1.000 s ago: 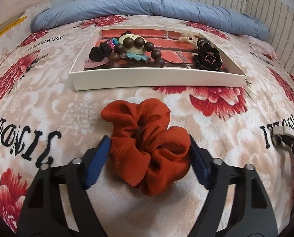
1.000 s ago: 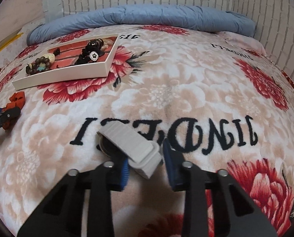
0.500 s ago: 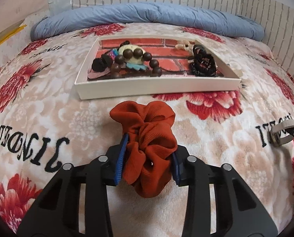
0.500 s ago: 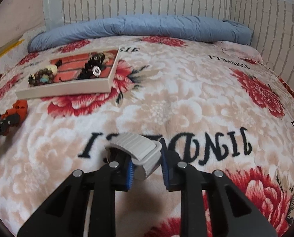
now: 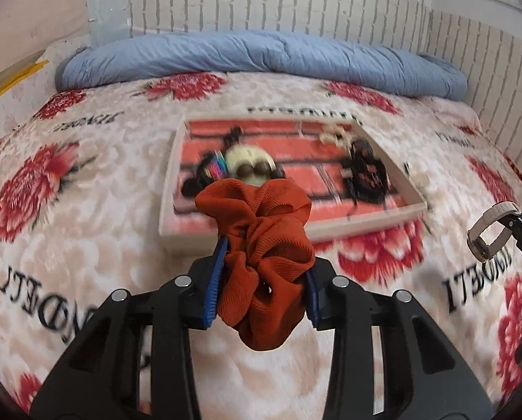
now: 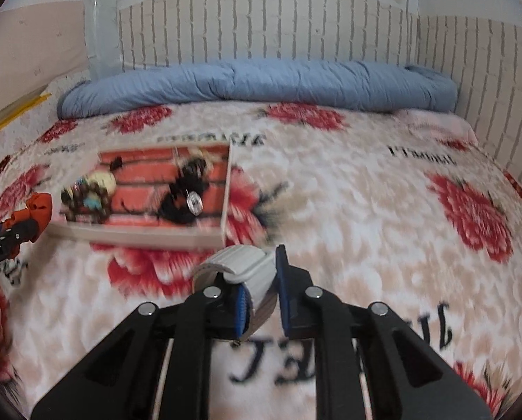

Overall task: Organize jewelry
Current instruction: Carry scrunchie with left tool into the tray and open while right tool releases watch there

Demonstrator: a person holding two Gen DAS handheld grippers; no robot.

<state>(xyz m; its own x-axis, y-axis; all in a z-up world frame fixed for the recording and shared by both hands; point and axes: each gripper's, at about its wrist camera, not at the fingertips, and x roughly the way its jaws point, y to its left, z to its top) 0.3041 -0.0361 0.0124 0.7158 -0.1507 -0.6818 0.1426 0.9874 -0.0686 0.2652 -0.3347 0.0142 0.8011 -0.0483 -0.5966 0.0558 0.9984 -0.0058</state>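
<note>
Left gripper (image 5: pixel 261 280) pinches the rust-orange scrunchie (image 5: pixel 261 245) between its blue pads, held above the floral blanket (image 5: pixel 86 245) before the jewelry tray (image 5: pixel 366 224). Right gripper (image 6: pixel 261 297) clamps the grey watch strap (image 6: pixel 241 266), right of the tray.

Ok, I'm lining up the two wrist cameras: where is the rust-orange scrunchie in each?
Left wrist: scrunchie at centre, clamped in the left gripper.
Right wrist: scrunchie at far left edge.
Shared landmark: white tray, just beyond it.
</note>
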